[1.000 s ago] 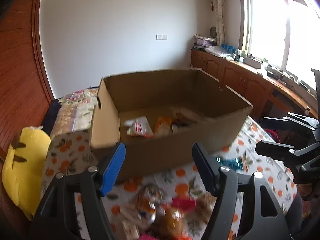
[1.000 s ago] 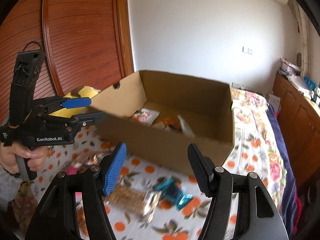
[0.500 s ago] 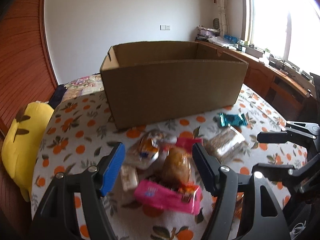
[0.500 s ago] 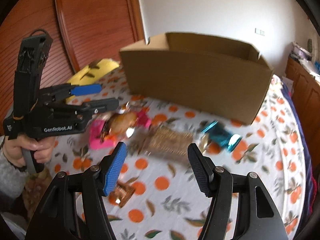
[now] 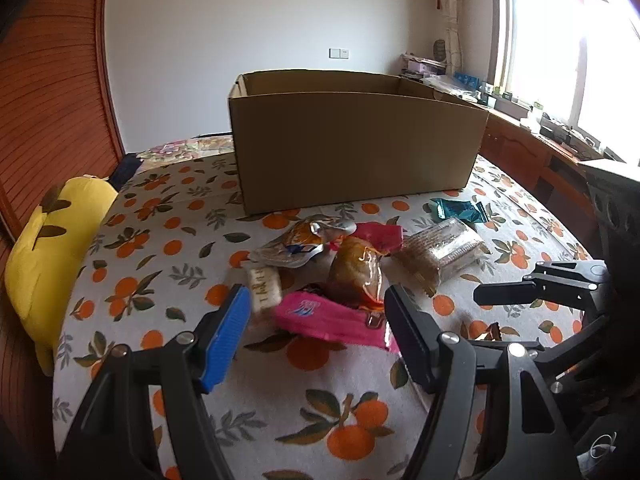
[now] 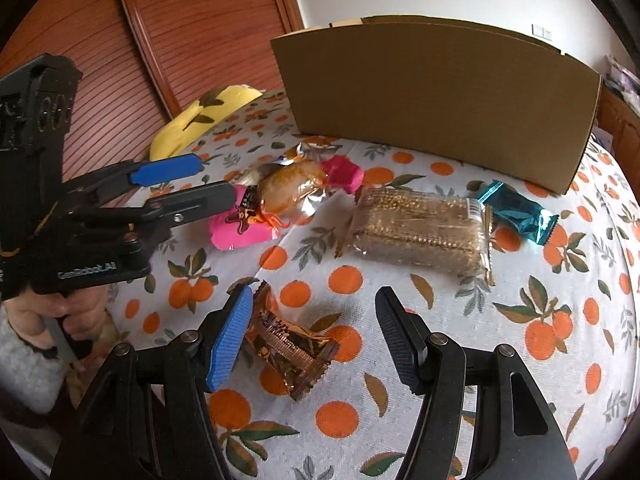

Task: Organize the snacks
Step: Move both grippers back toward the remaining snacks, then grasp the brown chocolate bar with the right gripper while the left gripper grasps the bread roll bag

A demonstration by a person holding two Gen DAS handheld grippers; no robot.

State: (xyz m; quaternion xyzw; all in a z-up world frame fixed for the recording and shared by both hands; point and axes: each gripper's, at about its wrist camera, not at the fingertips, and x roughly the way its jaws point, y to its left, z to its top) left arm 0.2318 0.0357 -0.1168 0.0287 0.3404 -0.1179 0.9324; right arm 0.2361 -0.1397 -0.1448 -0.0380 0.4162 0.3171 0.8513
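A cardboard box stands on the orange-print cloth; it also shows in the right wrist view. In front of it lie snacks: a pink packet, a brown bun pack, a clear cracker pack, a teal packet and a small white bar. My left gripper is open, low over the pink packet. My right gripper is open around a copper-foil snack, not touching it. The cracker pack and teal packet lie beyond it.
A yellow plush pillow lies at the cloth's left edge. Wooden slatted doors stand behind. A wooden counter with clutter runs under the window on the right.
Both grippers came down from above the box to just over the snacks in front of it. The box's inside is now hidden. Both stayed open.
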